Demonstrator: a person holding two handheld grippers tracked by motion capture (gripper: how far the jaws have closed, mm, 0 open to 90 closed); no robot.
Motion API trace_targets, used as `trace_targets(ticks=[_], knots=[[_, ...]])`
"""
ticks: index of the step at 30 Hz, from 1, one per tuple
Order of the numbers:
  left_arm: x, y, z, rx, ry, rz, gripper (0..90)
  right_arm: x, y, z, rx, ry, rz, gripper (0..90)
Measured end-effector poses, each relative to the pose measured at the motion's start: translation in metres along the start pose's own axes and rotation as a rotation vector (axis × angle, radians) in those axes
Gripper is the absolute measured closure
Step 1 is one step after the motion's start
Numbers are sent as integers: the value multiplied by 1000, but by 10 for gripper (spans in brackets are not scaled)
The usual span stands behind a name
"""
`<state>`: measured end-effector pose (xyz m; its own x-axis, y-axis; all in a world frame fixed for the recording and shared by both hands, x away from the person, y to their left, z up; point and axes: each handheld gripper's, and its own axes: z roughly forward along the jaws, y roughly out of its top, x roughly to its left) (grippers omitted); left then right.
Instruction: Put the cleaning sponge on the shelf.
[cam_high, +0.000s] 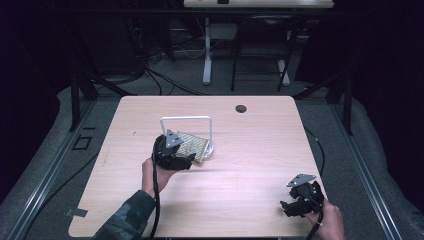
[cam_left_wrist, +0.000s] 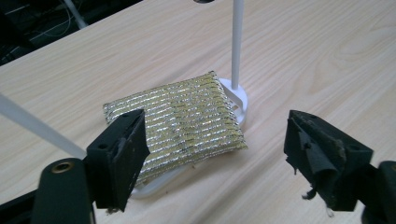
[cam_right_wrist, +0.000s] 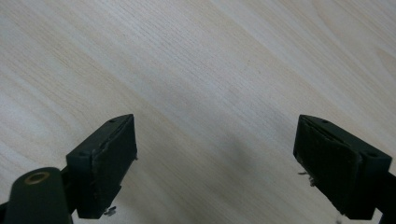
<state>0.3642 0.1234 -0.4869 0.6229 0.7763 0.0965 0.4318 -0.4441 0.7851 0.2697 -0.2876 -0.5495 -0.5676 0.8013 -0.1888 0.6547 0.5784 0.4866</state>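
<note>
Leftmost, the left hand-held gripper hovers with its jaws spread wide and empty just above the metallic-striped scouring pad, which lies on the white wire rack's base mid-desk, while the right hand-held gripper gapes wide over bare wood.

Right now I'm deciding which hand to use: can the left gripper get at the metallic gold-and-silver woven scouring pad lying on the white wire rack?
Probably yes. The left gripper is open just in front of the scouring pad, nothing between them. The rack's upright post stands behind the pad, clear of the approach.
</note>
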Motion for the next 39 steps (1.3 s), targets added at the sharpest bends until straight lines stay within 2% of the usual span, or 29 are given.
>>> trace_targets(ticks=[3, 9, 16, 17, 22, 25, 32, 39], knots=[[1, -2, -9, 4, -4, -8, 160, 0, 0, 0, 2, 0, -2, 127], [-1, -14, -19, 59, -30, -17, 128, 0, -1, 2, 11, 1, 1, 127], [-1, -29, -35, 108, -29, -12, 66, 2, 0, 2, 16, 0, -6, 127], [1, -35, -40, 132, -35, -16, 54, 2, 0, 3, 17, -3, -7, 127], [5, -48, -47, 161, -31, -17, 21, 3, 0, 2, 15, -3, -9, 128], [7, -61, -53, 187, -44, -20, 15, 4, 1, 1, 17, -4, -15, 128], [8, -81, -57, 228, -24, -27, 0, 5, 1, 2, 29, -2, -26, 128], [11, -90, -55, 263, -18, -41, 0, 5, 1, 3, 31, -3, -28, 128]])
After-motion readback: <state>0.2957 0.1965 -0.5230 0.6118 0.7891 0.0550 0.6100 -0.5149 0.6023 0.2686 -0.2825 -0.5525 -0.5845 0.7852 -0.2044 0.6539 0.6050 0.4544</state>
